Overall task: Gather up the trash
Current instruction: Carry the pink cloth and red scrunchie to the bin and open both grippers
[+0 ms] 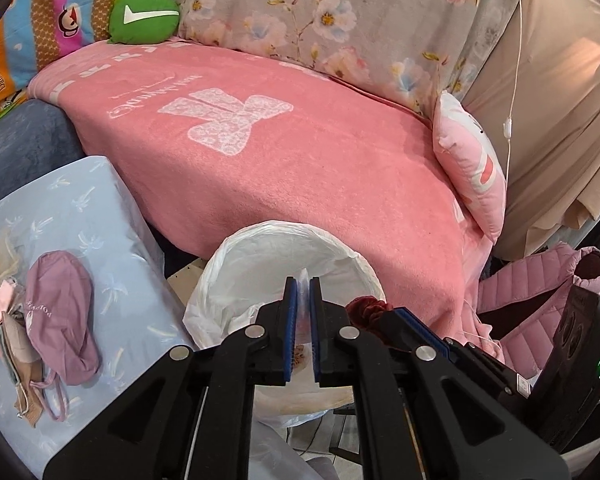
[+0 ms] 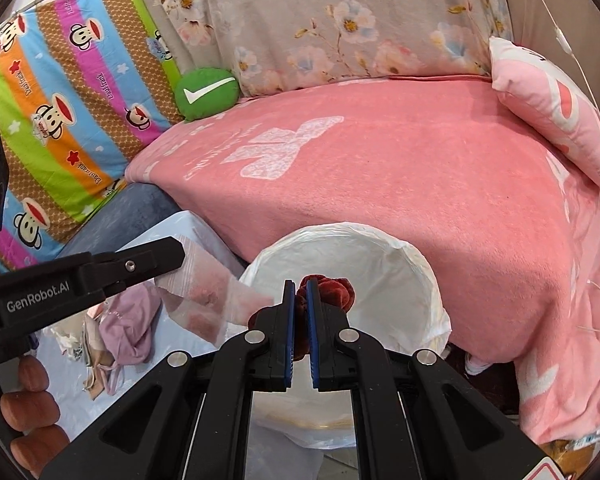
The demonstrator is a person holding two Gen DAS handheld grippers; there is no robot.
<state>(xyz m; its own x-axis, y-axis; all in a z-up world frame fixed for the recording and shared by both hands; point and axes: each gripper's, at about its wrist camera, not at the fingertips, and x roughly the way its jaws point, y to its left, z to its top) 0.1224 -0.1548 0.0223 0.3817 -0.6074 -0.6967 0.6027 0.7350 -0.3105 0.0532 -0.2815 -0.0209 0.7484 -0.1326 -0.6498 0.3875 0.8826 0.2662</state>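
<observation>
Right claw [image 2: 299, 300] pinches a dark red wad [image 2: 332, 290] – above the lined bin [image 2: 420, 264]

Bg: sofa w/ pink blanket [image 1: 300, 168], floral cover [image 1: 320, 12] on backrest, green check cushion [image 1: 145, 18], striped cartoon quilt [image 2: 72, 92] left, beige fabric [image 1: 560, 100] right, maybe curtain.

You have two tools [image 1: 303, 280] [image 2: 300, 282], one lined bin [image 1: 236, 260], two cushions [image 1: 145, 18] [image 1: 474, 168], one pink blanket [image 1: 300, 168] and one purple cap [image 1: 60, 312].
</observation>
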